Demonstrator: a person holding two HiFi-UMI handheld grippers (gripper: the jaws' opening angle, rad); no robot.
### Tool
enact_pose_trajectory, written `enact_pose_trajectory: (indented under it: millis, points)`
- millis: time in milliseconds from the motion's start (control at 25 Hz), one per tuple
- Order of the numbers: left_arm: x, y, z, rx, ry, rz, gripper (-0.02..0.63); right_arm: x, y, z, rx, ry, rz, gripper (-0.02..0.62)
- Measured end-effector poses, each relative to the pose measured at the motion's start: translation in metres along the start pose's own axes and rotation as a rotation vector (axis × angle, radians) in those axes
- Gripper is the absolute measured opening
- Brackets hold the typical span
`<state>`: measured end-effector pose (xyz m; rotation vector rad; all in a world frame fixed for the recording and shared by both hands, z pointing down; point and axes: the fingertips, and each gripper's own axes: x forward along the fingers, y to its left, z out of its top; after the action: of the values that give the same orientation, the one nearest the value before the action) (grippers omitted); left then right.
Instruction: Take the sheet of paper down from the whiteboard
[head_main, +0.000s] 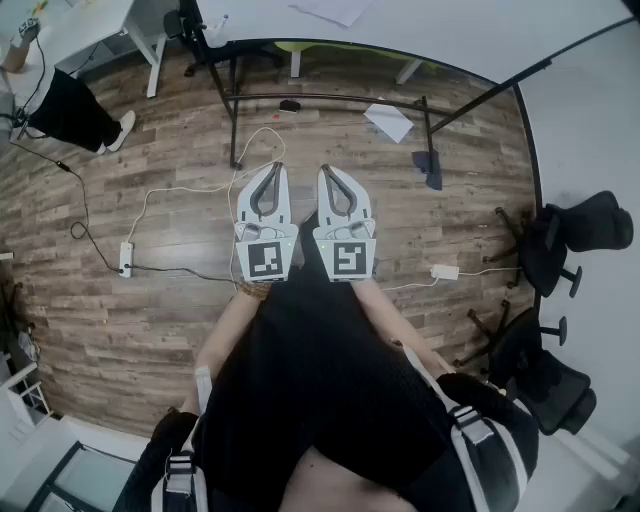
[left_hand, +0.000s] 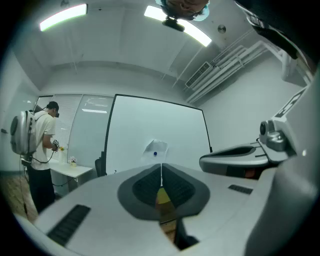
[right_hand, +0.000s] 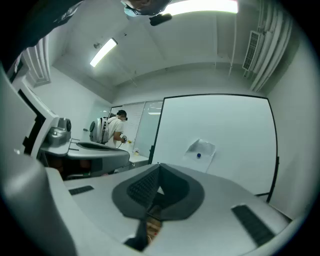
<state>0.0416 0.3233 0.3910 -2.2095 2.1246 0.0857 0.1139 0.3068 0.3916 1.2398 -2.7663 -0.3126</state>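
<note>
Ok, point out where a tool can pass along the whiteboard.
The whiteboard is bare on every side of the sheet of paper, out to its edges. Crowded: the floor, with a power strip at left, office chairs at right.

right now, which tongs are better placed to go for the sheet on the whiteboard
Left, narrowly. In its own view the sheet sits straight above the tips of the left tongs; in the right gripper view it lies off to the right of the right tongs. Both are shut, empty and far off.

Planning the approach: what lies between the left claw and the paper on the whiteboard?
Nothing: in the left gripper view the shut left claw faces the white paper sheet on the whiteboard across open air.
</note>
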Motion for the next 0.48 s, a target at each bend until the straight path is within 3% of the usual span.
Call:
enact_pose_trajectory:
  millis: [160, 480]
  points:
    - [0.001, -0.005, 0.002, -0.002, 0.003, -0.007, 0.015, -0.003, -0.004, 0.000, 0.074, 0.002, -0.002, -0.002]
    - [0.014, -0.010, -0.001, 0.004, 0.017, -0.019, 0.015, 0.007, -0.015, -0.006, 0.064, 0.022, -0.008, -0.002]
